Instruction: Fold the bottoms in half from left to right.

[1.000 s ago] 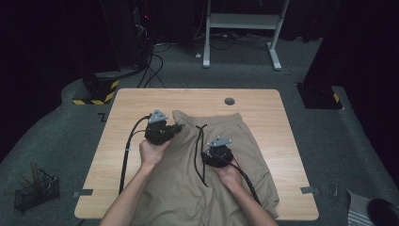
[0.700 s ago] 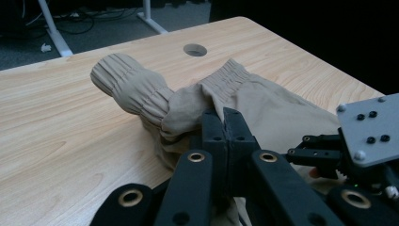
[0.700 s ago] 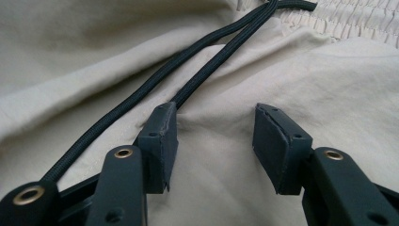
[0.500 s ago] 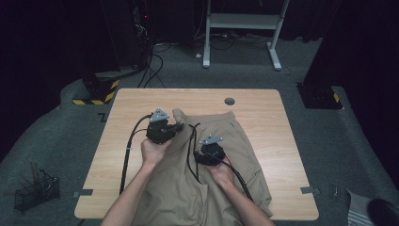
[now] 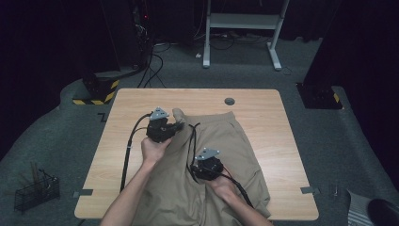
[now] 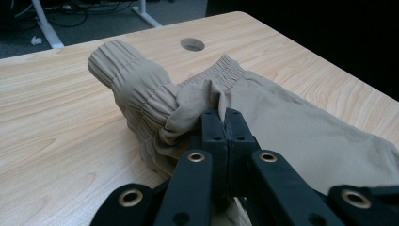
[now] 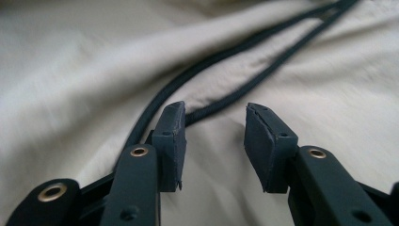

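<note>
Khaki trousers (image 5: 235, 155) lie spread on the wooden table (image 5: 122, 155), reaching from its middle to the near edge. In the left gripper view an elastic-ribbed end of them (image 6: 127, 75) bulges up beside the jaws. My left gripper (image 5: 176, 128) (image 6: 225, 117) is shut on a fold of this fabric (image 6: 197, 101). My right gripper (image 5: 195, 163) (image 7: 214, 134) hovers low over the trousers (image 7: 94, 70) with its jaws apart; they have just been closing. Only cloth lies under the gap. A thin black cord (image 7: 221, 56) (image 5: 190, 141) loops over the fabric just past its fingertips.
A round cable hole (image 5: 229, 101) (image 6: 193, 44) sits near the table's far edge. A white desk frame (image 5: 244, 21) and cables stand on the floor behind. A black wire basket (image 5: 35, 193) is on the floor at the left.
My right gripper has slid left and nearer to me across the trousers, toward the black cord. The left gripper has kept still with its hold on the fabric.
</note>
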`<move>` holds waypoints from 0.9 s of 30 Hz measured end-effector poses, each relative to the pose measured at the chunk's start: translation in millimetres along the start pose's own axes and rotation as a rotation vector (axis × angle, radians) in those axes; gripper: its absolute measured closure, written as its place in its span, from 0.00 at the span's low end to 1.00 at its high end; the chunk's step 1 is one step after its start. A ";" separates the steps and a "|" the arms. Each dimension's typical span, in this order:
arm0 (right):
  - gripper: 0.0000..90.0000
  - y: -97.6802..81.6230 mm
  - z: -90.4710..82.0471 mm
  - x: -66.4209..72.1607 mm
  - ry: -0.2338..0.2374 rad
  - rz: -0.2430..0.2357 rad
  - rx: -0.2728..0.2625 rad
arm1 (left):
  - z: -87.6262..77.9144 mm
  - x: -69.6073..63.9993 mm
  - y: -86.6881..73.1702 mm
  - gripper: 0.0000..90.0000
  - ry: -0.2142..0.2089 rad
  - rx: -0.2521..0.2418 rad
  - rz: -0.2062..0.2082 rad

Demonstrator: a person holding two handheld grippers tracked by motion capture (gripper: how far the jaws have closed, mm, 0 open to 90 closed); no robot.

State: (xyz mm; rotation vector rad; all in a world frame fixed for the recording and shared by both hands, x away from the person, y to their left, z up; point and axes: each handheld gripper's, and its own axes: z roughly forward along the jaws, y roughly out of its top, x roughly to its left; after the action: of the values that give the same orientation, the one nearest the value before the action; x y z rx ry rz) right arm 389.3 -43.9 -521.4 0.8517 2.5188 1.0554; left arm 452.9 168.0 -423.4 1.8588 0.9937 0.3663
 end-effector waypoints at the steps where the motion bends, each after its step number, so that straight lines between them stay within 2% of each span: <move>1: 0.65 3.0 4.0 2.4 -0.001 0.001 -0.007 | 0.7 0.7 1.9 0.99 0.001 -0.001 -0.001; 5: 0.65 15.5 19.9 13.6 -0.007 0.011 -0.028 | 4.5 4.3 10.7 0.99 0.004 0.008 -0.001; 8: 0.65 25.5 30.0 21.1 0.002 -0.003 -0.025 | 7.6 5.6 15.5 0.99 0.009 0.019 0.007; 11: 0.61 30.3 33.6 23.8 0.014 0.003 -0.018 | 10.7 7.2 16.1 0.99 0.006 0.024 -0.002; 14: 0.58 25.8 21.9 18.0 0.036 0.025 -0.025 | 14.5 5.5 15.1 0.99 -0.005 0.031 -0.004; 17: 0.57 16.9 -0.9 8.0 0.014 0.013 -0.032 | 19.3 0.2 15.1 0.99 -0.011 0.040 0.011; 20: 0.58 2.0 -21.5 -8.5 -0.032 0.030 -0.024 | 24.2 -4.5 16.0 0.99 -0.018 0.047 0.016; 22: 0.58 -9.2 -26.3 -19.3 -0.051 0.041 0.004 | 28.8 -7.1 16.6 0.99 -0.025 0.052 0.020; 24: 0.58 -18.9 -23.9 -26.0 -0.053 0.048 0.031 | 34.4 -10.4 17.2 0.99 -0.035 0.058 0.023; 25: 0.59 -22.4 -24.0 -27.7 -0.040 0.064 0.009 | 37.3 -12.5 17.4 0.99 -0.040 0.061 0.026; 27: 0.60 -23.0 -23.3 -26.7 -0.044 0.052 0.000 | 43.5 -17.2 17.5 0.99 -0.053 0.069 0.032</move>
State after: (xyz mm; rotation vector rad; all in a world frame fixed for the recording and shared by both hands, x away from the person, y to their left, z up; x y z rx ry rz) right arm 390.1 -86.1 -521.1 0.9351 2.4724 1.0413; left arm 477.5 124.6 -427.1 1.9385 0.9528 0.3039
